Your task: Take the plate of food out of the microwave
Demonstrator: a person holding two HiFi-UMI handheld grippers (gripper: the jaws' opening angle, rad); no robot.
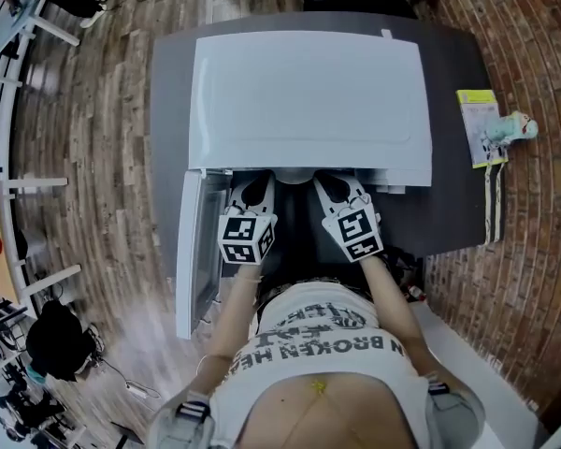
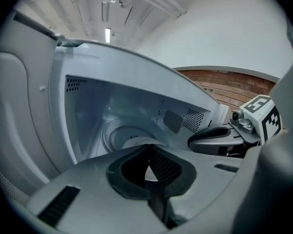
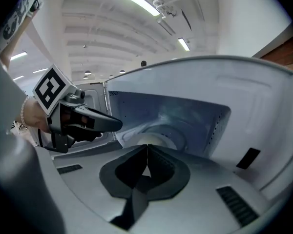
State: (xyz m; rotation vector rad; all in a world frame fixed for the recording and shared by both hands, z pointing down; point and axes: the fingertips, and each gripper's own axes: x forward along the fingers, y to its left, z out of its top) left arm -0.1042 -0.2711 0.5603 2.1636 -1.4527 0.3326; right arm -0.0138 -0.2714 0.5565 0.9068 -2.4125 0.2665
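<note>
Left tool (image 2: 147, 146) jaws together, open microwave (image 2: 112, 106) ahead, pale plate (image 2: 138, 141) inside, right tool (image 2: 195, 141) alongside

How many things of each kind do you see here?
White boxy microwave oven: 1
Pale round plate inside: 1
Grey tongs: 2, left tongs, right tongs
Yellow flat packet: 1
Small pale object beside it: 1
Total: 6
</note>
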